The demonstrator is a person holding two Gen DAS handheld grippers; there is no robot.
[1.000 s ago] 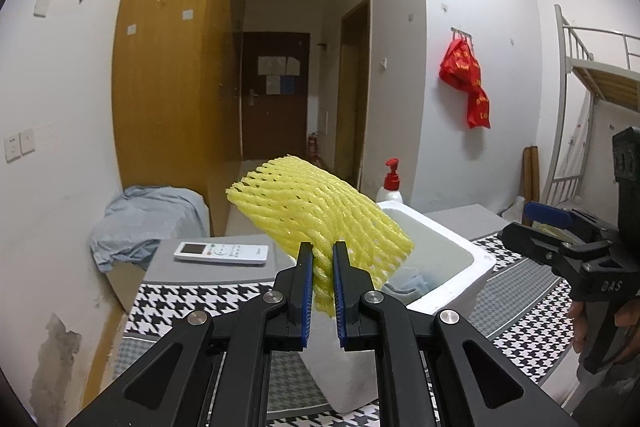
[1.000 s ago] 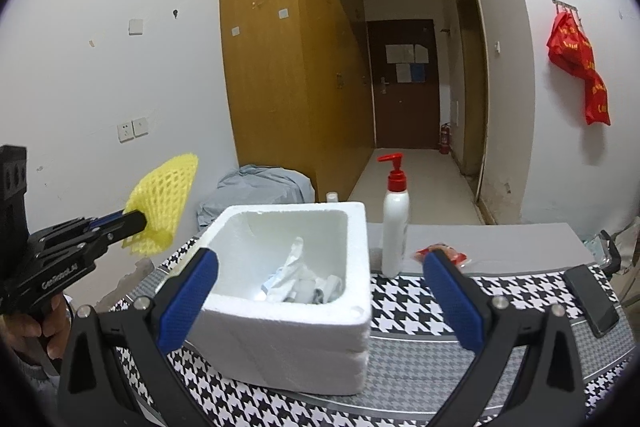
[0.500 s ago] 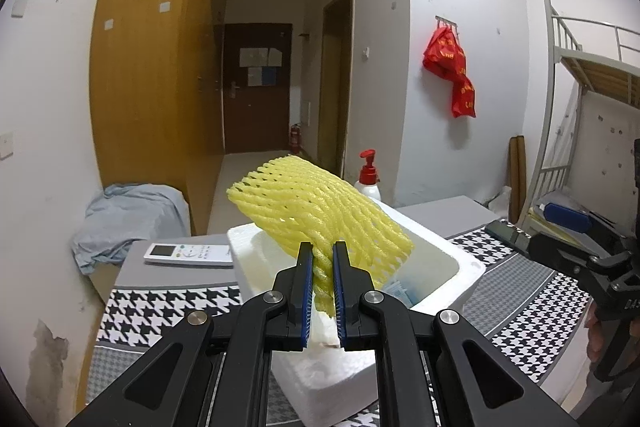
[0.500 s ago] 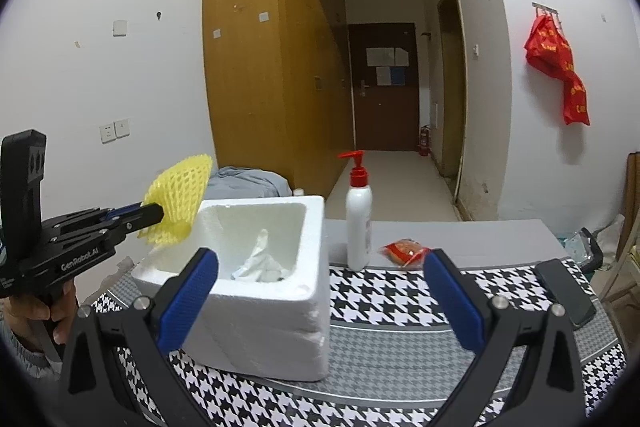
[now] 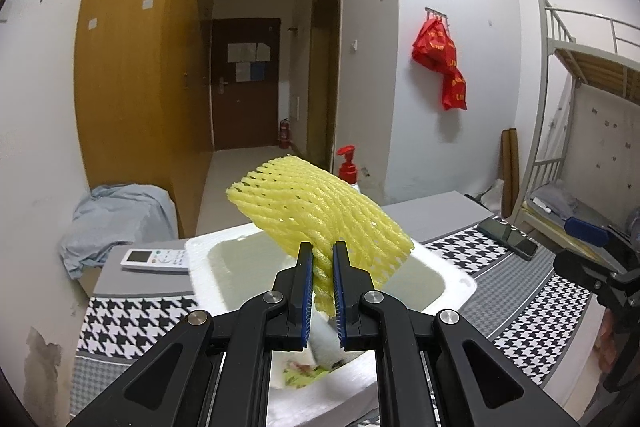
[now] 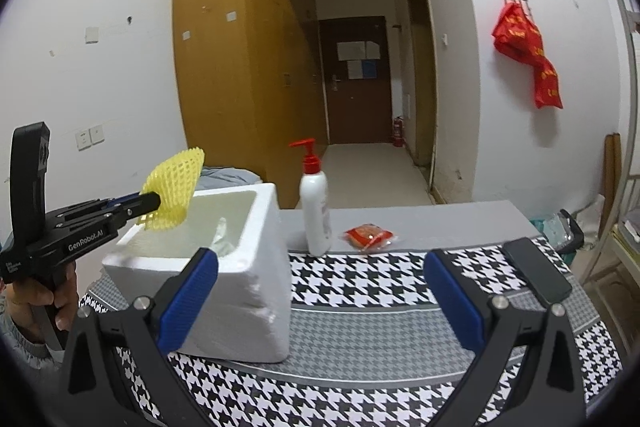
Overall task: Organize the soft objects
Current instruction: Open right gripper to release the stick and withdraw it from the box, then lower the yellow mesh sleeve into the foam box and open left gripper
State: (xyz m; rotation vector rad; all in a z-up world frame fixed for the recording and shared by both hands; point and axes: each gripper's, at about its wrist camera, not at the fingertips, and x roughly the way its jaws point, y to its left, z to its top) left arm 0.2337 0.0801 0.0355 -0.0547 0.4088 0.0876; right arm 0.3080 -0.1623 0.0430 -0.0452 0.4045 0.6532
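My left gripper (image 5: 320,259) is shut on a yellow foam net sleeve (image 5: 316,215), holding it in the air over the open top of a white foam box (image 5: 448,279). In the right wrist view the same net sleeve (image 6: 174,195) hangs above the near-left rim of the foam box (image 6: 240,291), pinched in the left gripper (image 6: 154,205), which a hand grips at the left edge. Crumpled white soft pieces (image 6: 222,241) lie inside the box. My right gripper (image 6: 320,283) stands open and holds nothing, to the right of the box.
A white pump bottle with a red top (image 6: 316,215) stands behind the box. A red snack packet (image 6: 368,235) lies beside it. A black phone (image 6: 536,275) is at the right on the houndstooth cloth (image 6: 360,283). A white remote (image 5: 156,261) lies far left.
The left gripper has carried the yellow net sleeve sideways from beside the foam box to above its opening. The right gripper's view has swung right, so the box sits further left.
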